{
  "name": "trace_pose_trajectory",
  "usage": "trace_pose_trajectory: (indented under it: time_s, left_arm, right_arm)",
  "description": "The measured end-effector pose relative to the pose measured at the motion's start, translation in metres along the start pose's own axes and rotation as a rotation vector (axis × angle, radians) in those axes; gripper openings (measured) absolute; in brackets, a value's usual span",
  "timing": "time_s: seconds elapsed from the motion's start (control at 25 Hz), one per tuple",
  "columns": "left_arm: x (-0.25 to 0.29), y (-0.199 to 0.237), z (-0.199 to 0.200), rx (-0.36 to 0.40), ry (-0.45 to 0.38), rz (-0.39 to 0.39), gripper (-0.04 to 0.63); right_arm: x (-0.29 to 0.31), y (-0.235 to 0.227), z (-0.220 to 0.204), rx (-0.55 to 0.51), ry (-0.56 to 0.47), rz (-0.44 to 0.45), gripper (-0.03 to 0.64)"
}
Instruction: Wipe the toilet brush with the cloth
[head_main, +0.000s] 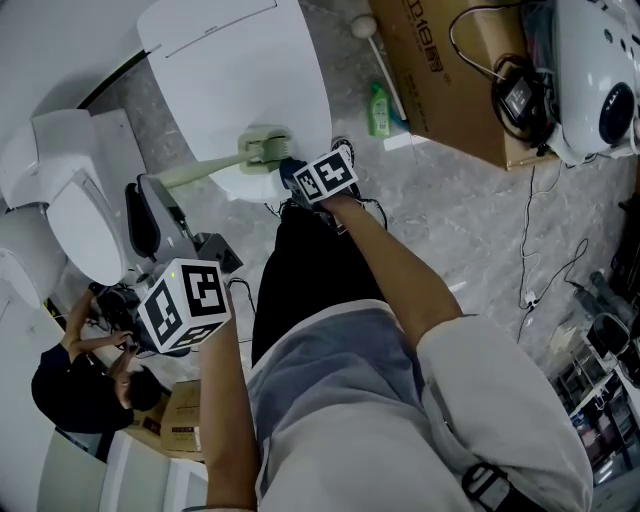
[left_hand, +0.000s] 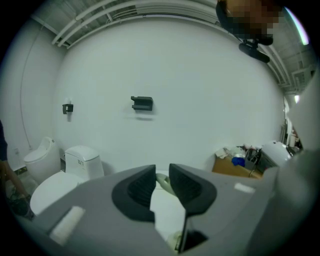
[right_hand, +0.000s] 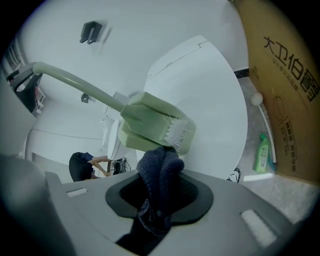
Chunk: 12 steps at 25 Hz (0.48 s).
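You gripped a pale green toilet brush (right_hand: 150, 125) between your two tools, above a grey marbled floor (head_main: 460, 230).

Your left gripper (left_hand: 161, 185) sat low at the left of the head view. Its jaws were drawn close together, with only a narrow gap, and a strip of the pale green handle showed in that gap. In the right gripper view, the far end of the handle ran up and left into a dark clamp, so this tool was closed on the handle.

Your right gripper (right_hand: 160, 187) was clamped on a dark blue cloth (right_hand: 159, 170). The cloth bunched up out of the jaws and its top touched the underside of the blocky brush head, just beside the short white bristles.

The brush head hung in front of a large white rounded fixture (head_main: 240, 70) that filled the top of the head view.

A white toilet (head_main: 80, 215) stood at the left. A cardboard box (head_main: 440, 80) with printed characters sat at the upper right. A green bottle (head_main: 379, 110) stood on the floor, just beside the box.

A person in dark clothes (head_main: 75, 390) crouched at the lower left, well apart from the brush.
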<state>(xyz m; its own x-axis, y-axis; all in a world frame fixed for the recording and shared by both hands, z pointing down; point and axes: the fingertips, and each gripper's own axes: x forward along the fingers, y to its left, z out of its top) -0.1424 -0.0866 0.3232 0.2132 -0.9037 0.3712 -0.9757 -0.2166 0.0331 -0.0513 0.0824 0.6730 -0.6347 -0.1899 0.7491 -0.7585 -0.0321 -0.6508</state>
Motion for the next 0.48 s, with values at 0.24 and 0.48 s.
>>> trace_pose_trajectory:
  time_s: [0.24, 0.48]
  left_arm:
    - [-0.003, -0.005, 0.0, 0.007, -0.003, 0.002, 0.0]
    - [-0.006, -0.007, 0.001, 0.01, -0.006, 0.002, 0.0]
  right_arm:
    - [-0.008, 0.017, 0.005, -0.04, 0.002, 0.048, 0.107]
    - [-0.012, 0.021, 0.016, -0.079, 0.022, 0.047, 0.107]
